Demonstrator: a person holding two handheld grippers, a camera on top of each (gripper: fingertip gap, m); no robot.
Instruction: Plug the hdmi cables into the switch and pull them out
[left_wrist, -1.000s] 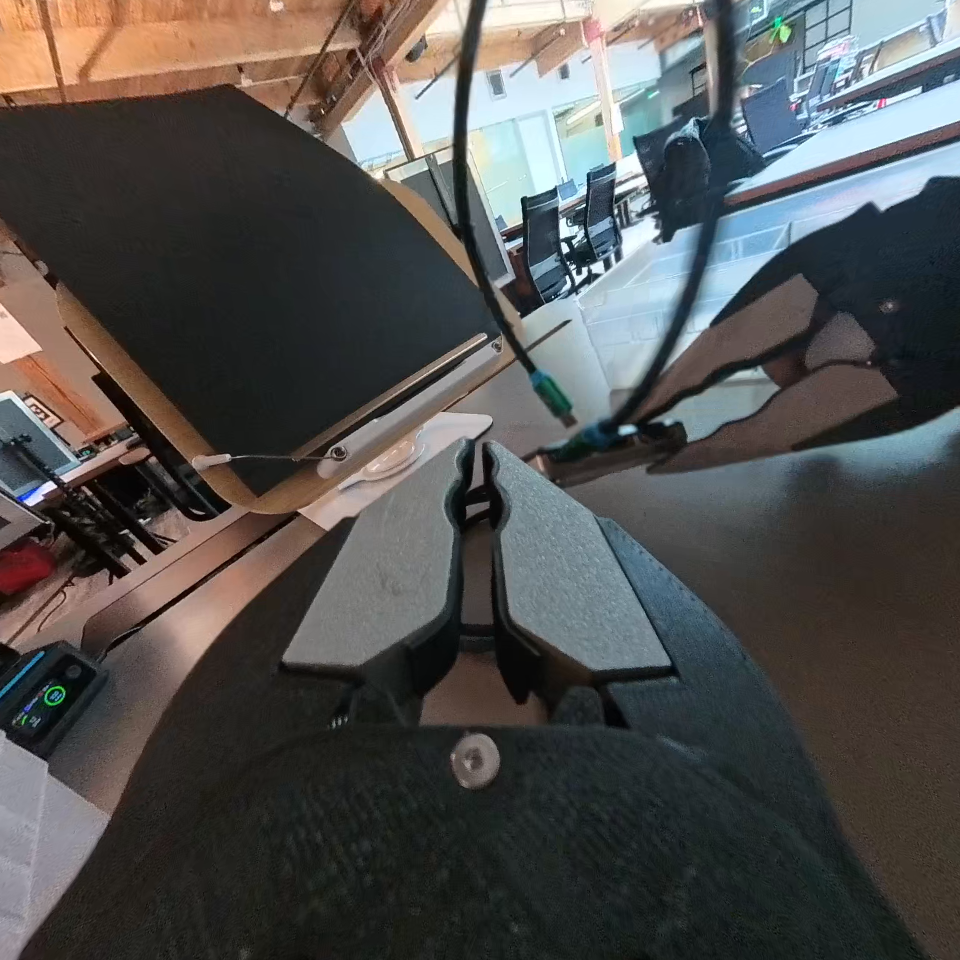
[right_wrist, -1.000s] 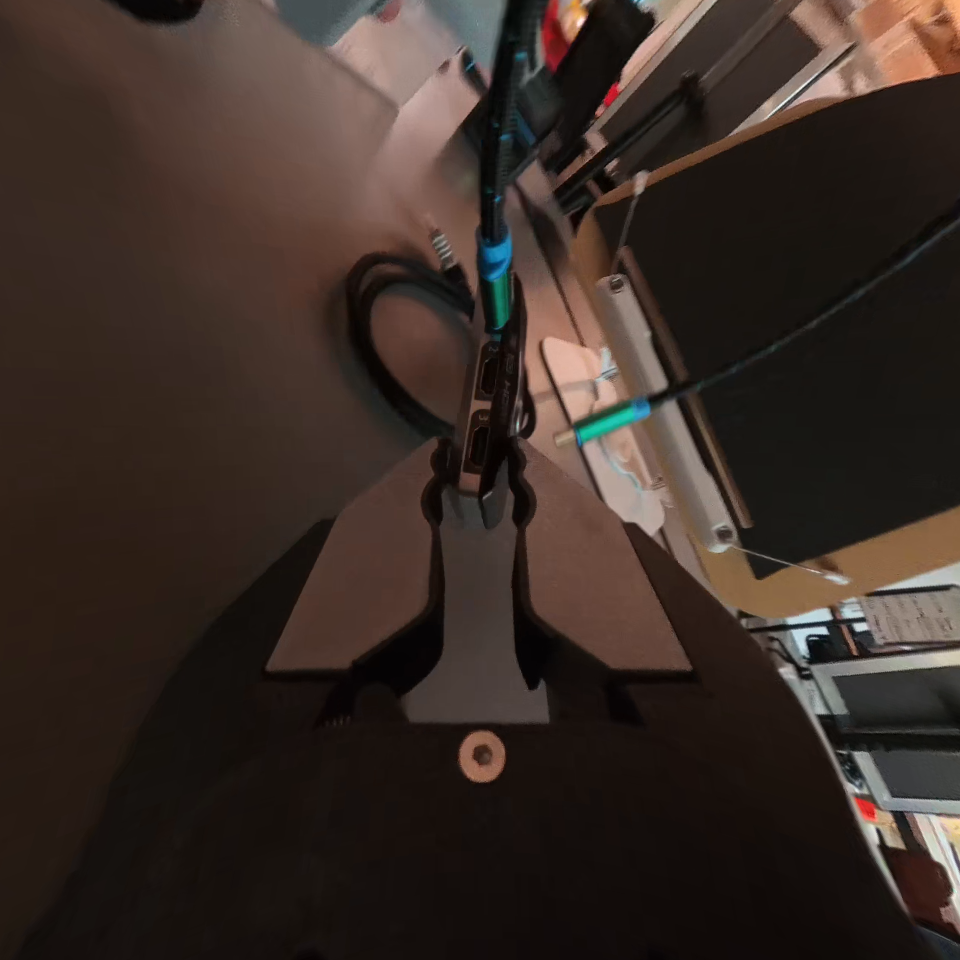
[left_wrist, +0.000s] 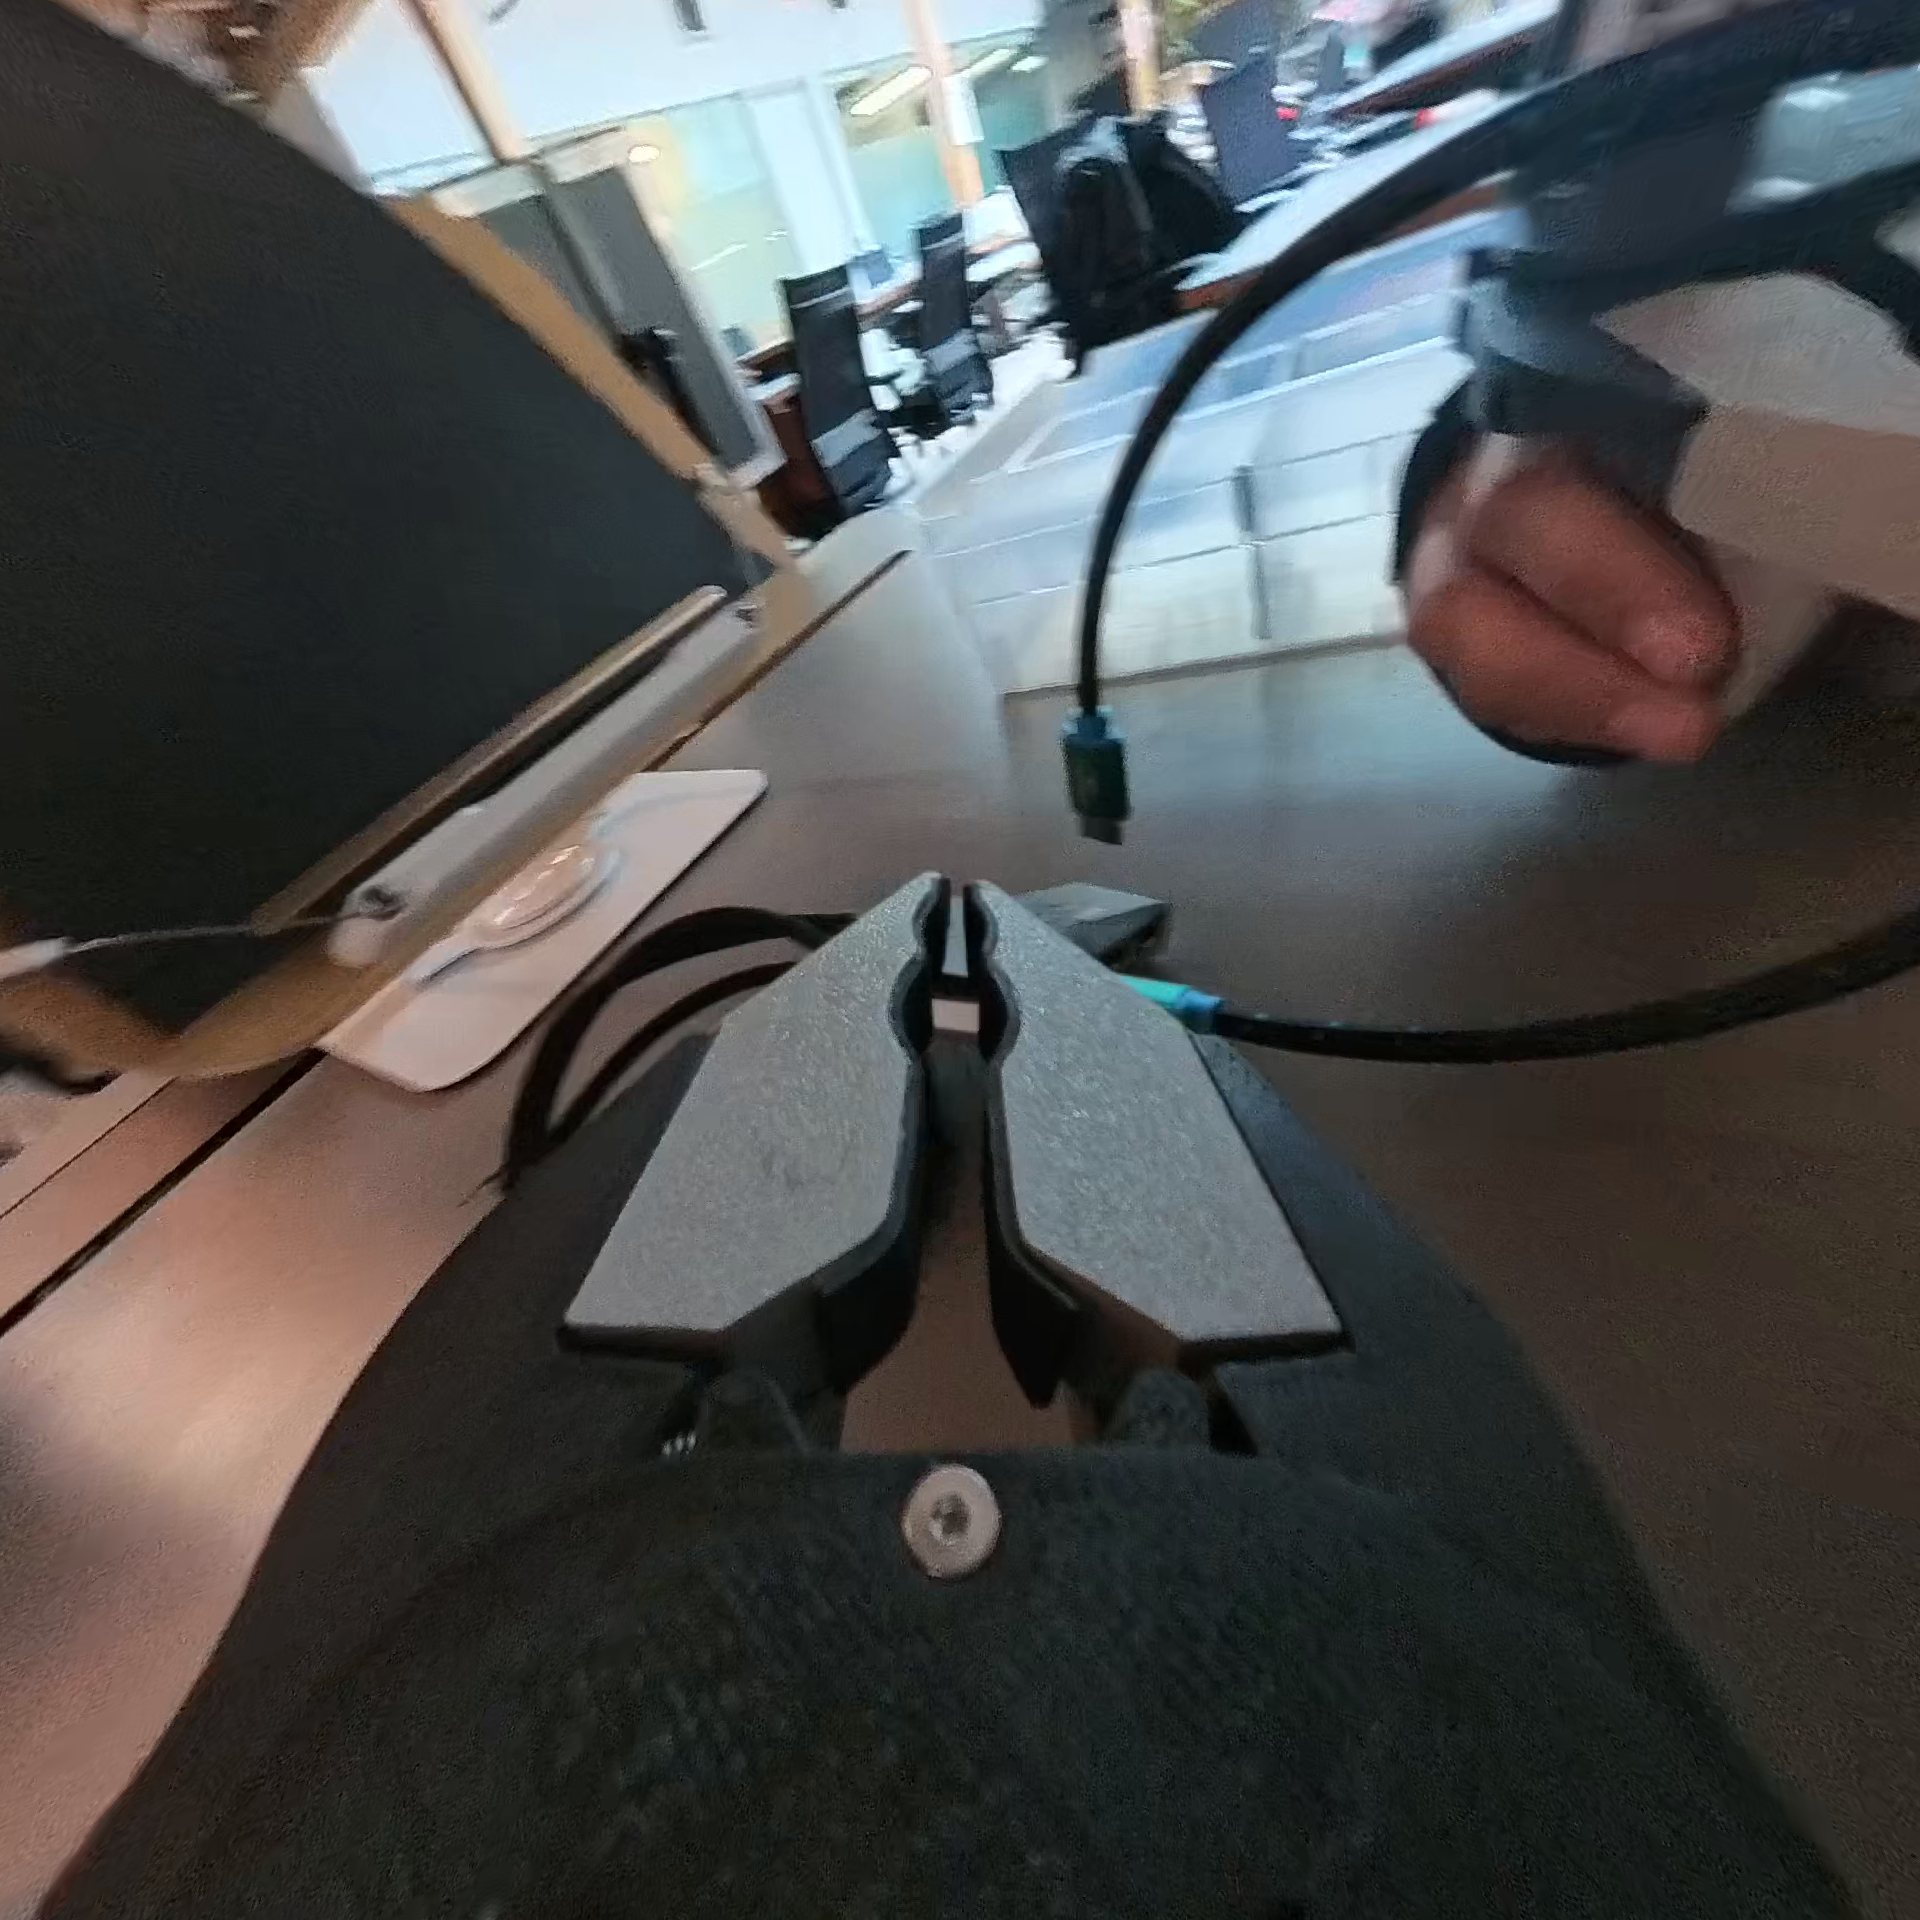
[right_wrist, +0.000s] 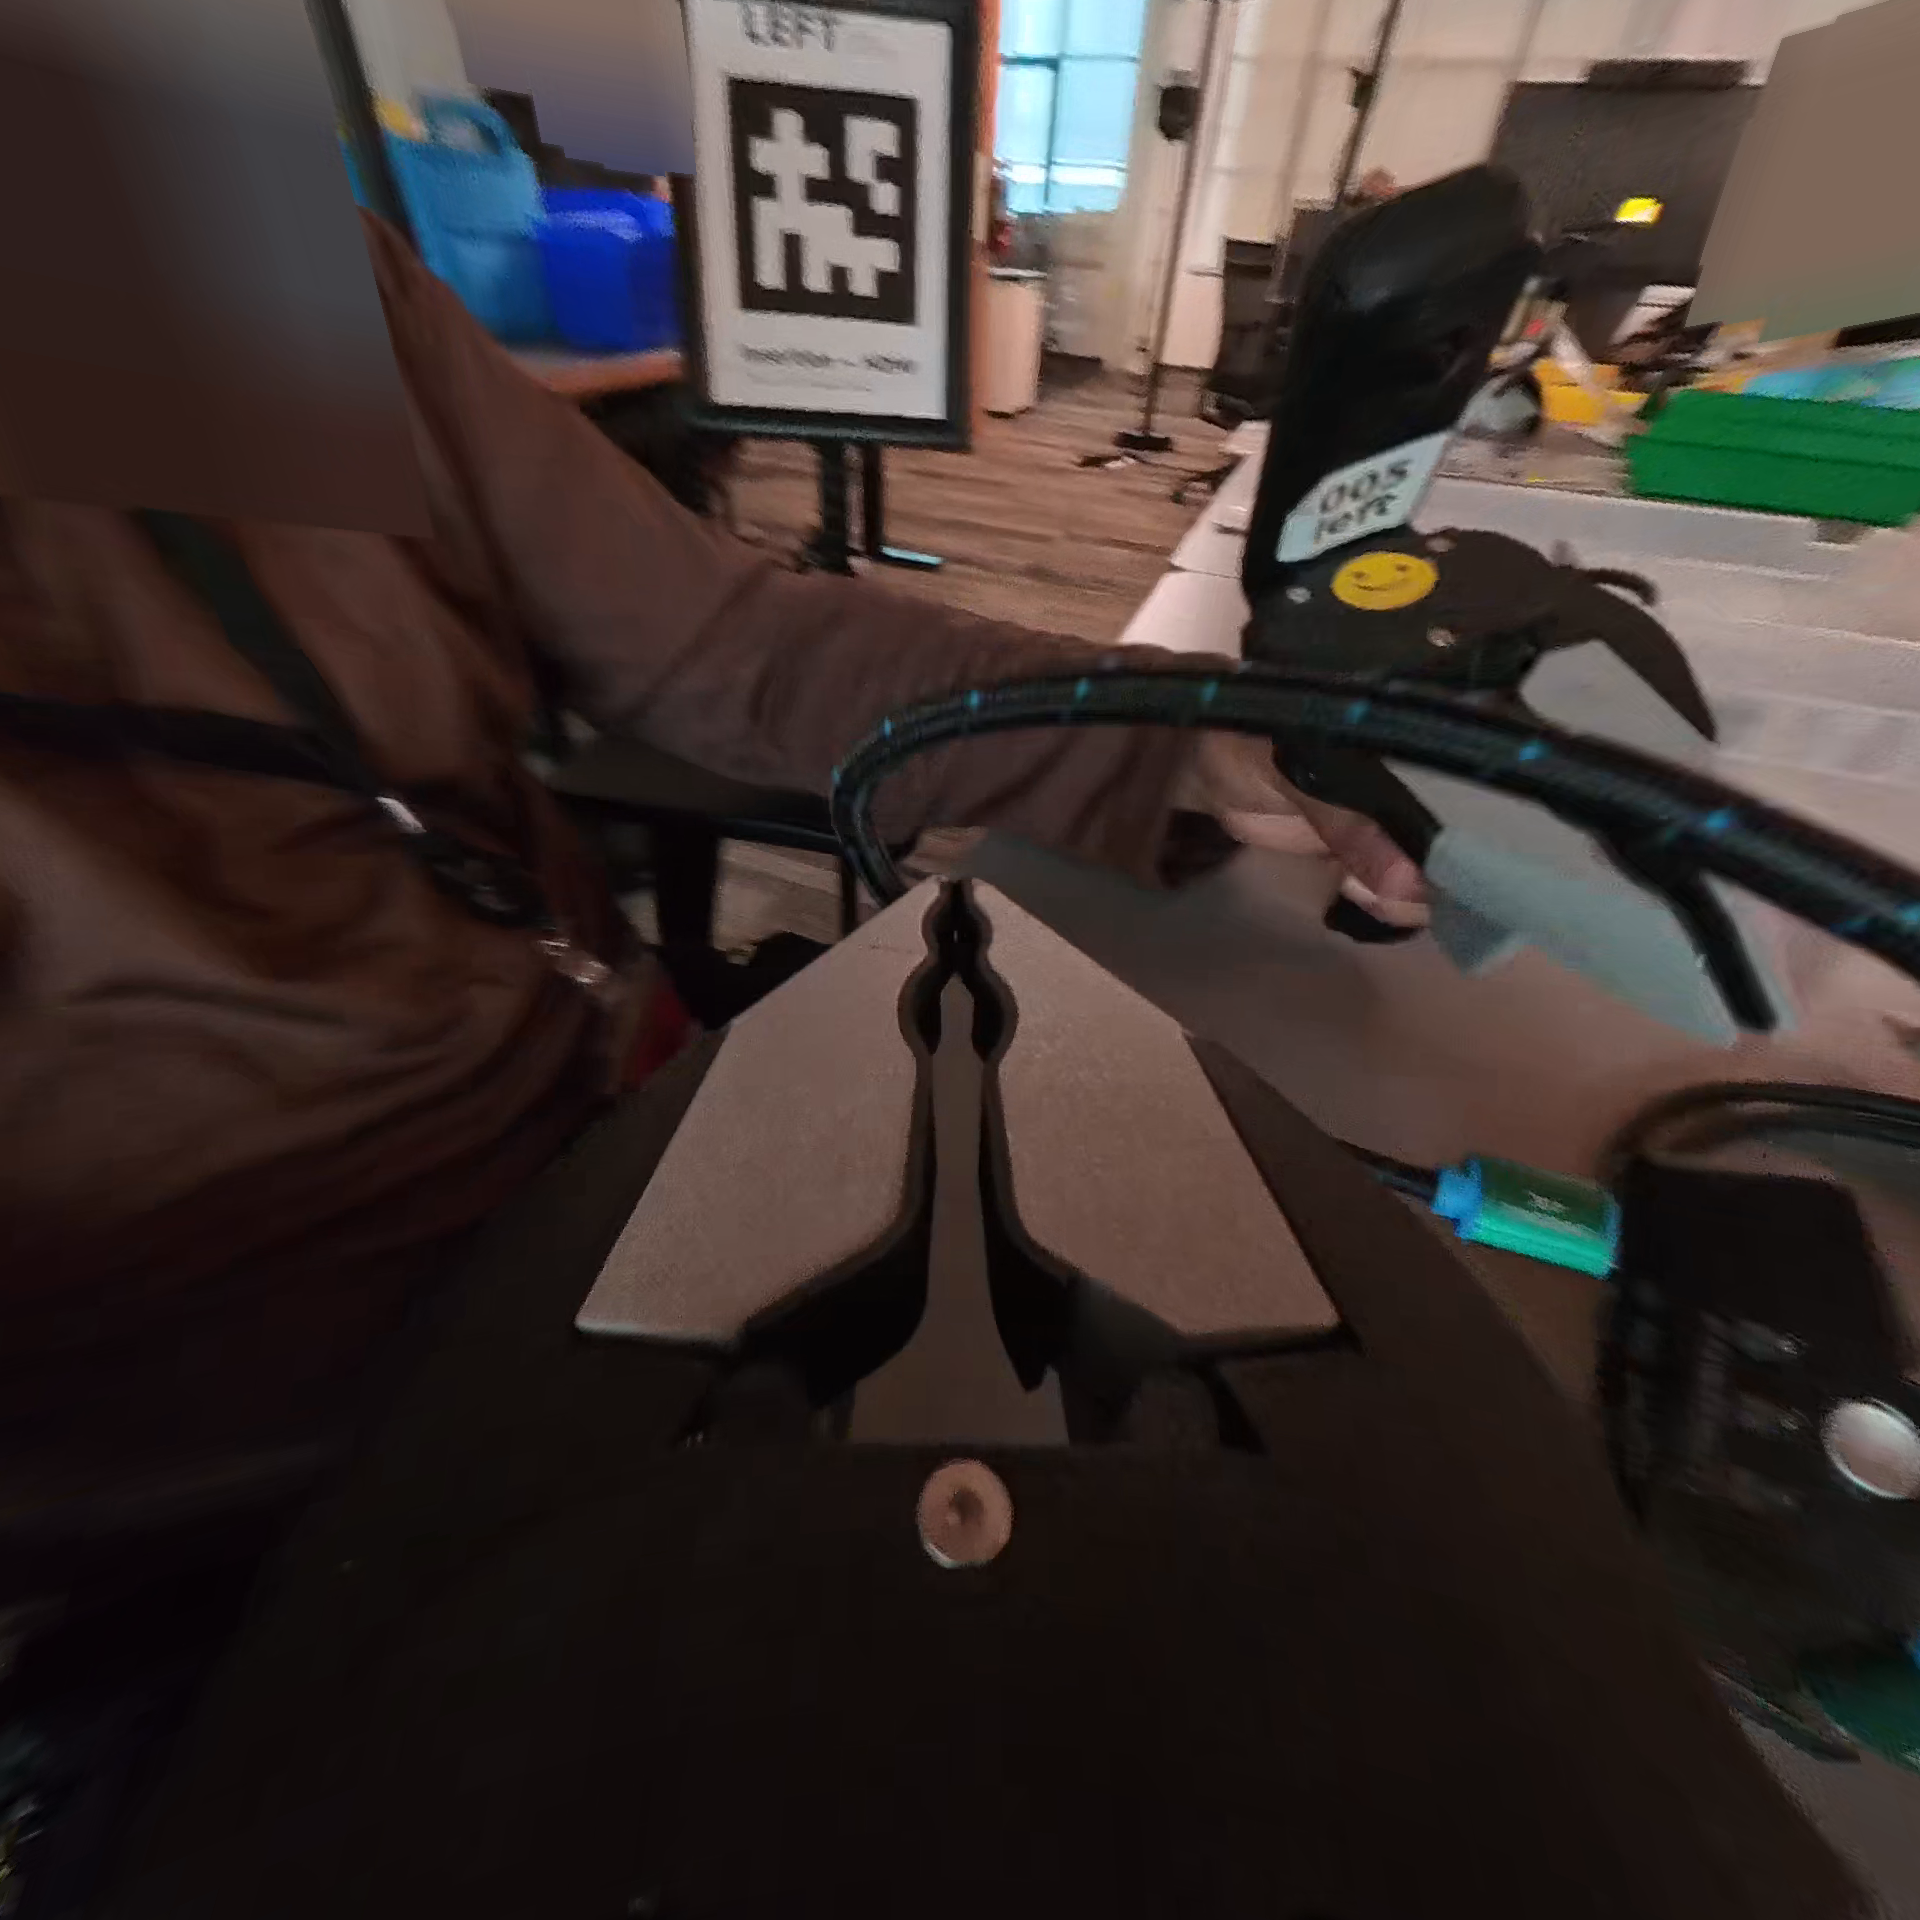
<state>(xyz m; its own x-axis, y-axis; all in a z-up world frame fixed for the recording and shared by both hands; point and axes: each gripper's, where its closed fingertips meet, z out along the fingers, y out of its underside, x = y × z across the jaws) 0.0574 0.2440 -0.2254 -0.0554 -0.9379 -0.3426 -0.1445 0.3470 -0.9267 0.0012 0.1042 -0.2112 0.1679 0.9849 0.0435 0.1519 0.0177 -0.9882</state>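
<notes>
Worktop (left_wrist: 1507, 1299) status: my left tool (left_wrist: 954, 904) is closed, empty. Just beyond lies the switch (left_wrist: 1101, 920), now released from my right tool (right_wrist: 954, 914), which has closed on nothing. One hdmi plug (left_wrist: 1166, 994) stays inserted; the free plug (left_wrist: 1091, 758) hangs farther off, so extraction is half done.
</notes>
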